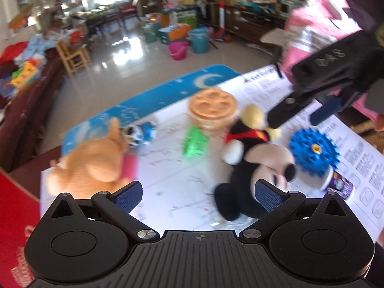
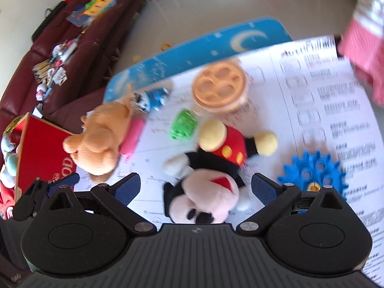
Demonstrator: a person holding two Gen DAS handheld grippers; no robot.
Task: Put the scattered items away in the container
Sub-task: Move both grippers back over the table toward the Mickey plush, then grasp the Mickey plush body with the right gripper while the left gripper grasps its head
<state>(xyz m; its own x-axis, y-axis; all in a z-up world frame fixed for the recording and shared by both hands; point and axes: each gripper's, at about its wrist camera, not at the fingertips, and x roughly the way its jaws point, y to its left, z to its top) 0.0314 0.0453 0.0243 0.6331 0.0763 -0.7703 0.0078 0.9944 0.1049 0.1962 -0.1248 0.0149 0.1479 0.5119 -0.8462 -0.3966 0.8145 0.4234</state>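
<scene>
A Mickey Mouse plush (image 1: 252, 165) (image 2: 211, 172) lies on the white paper sheet (image 1: 172, 175) (image 2: 312, 91). Around it lie an orange bear plush (image 1: 93, 160) (image 2: 103, 139), a green toy (image 1: 194, 141) (image 2: 183, 124), an orange round container (image 1: 212, 109) (image 2: 219, 87), a blue-white figure (image 1: 141, 133) (image 2: 153, 98) and a blue gear (image 1: 312, 151) (image 2: 314, 170). My left gripper (image 1: 198, 194) is open, low over the paper beside Mickey. My right gripper (image 2: 195, 187) is open above Mickey's head; it also shows in the left wrist view (image 1: 302, 112), open. A red box (image 2: 40, 151) (image 1: 16, 216) stands at the left.
A blue moon-print mat (image 1: 148, 96) (image 2: 211, 45) lies under the paper. A dark red sofa (image 2: 72, 48) with clutter runs behind the table. A person in pink (image 1: 319, 31) stands at the right. Buckets (image 1: 189, 43) stand on the floor.
</scene>
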